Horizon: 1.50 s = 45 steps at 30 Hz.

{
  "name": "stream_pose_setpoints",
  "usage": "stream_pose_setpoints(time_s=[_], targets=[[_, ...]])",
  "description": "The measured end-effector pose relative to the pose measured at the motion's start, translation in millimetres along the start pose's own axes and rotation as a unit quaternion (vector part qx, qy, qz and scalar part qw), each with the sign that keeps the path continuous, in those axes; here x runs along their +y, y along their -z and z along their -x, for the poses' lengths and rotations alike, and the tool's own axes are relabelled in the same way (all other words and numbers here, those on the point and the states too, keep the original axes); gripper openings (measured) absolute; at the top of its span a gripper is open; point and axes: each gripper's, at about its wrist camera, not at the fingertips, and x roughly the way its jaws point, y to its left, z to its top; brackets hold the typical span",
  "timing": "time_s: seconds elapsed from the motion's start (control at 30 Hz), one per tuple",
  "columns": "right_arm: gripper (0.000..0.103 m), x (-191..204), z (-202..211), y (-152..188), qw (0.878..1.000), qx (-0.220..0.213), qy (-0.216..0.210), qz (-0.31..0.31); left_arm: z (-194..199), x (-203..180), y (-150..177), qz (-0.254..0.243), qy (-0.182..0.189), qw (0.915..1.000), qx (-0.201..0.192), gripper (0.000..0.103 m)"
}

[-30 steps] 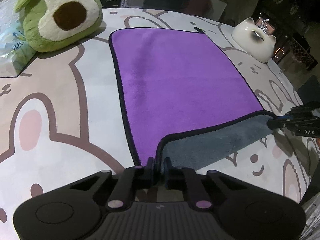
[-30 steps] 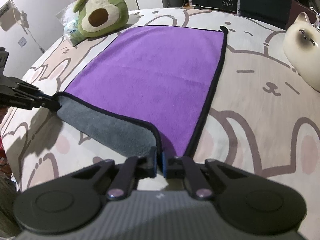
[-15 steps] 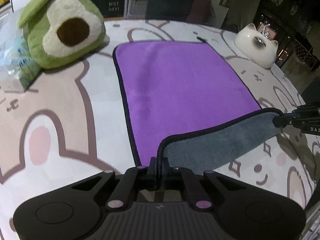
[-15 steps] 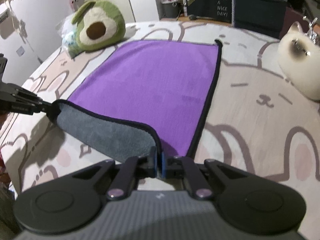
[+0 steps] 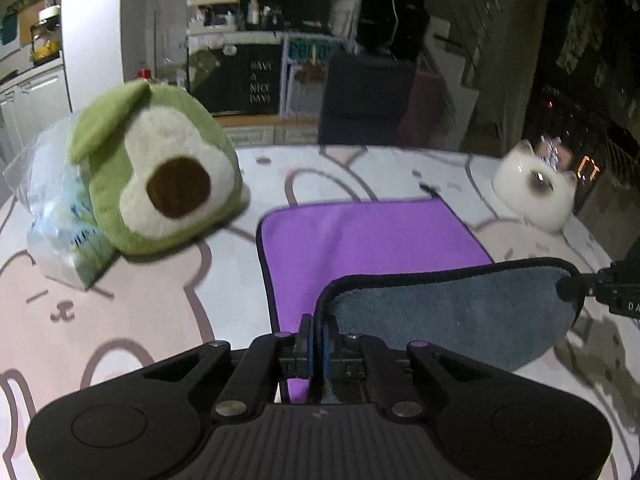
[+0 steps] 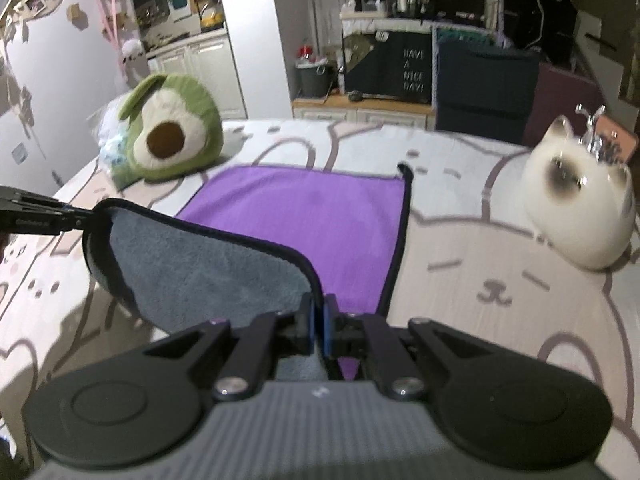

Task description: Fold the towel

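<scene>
Lay spread on the round table with its pink-and-white cartoon-bear cloth (image 5: 120, 320): a purple microfibre towel with a grey underside and black piping (image 5: 368, 240), far half flat, near edge raised off the cloth. Turned the grey underside (image 6: 192, 264) up toward the cameras along that raised edge, hung in a shallow curve between two corners.

Pinched one near corner in the left gripper (image 5: 318, 344), closed tight on the black piping, nothing else between the pads. Pinched the other near corner in the right gripper (image 6: 319, 330), likewise clamped down to the thickness of the fabric. Seen also from across: the right gripper's dark fingers at the far end of the raised hem (image 5: 592, 284), the left gripper's at the opposite end (image 6: 60, 220).

Held by both corners, most likely, to keep the hem taut and level, ready to be carried over the purple face toward the far edge for a half fold. Judged early in the fold: near edge up, not yet laid down.

Pointed both grippers forward and roughly level, low over the table, well apart across the towel's width.

Sat clear of the towel: a green avocado plush toy (image 5: 160, 176) by a clear plastic bag (image 5: 52, 216) on the left, a white ceramic cat figure (image 6: 580, 208) on the right.
</scene>
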Motion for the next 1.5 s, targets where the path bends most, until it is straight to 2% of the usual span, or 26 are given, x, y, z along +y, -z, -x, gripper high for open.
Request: stream_pose_setpoints(time_s=[0.2,0.63,1.5], targets=[[0.005,-6,-5,-20,0.999,-0.034,0.01,-0.017,-6,4,-16,0.009,-0.007,0.9997,-0.021,0.005],[0.005,-20,-32,-55,0.997,-0.064,0.018,-0.047,-32,14,-44,0.024,-0.018,0.9985,-0.045,0.005],[0.006,-34,-96,-92,0.994,-0.072,0.051,-0.068,-100,32,-79,0.055,-0.037,0.9954,-0.069,0.005]])
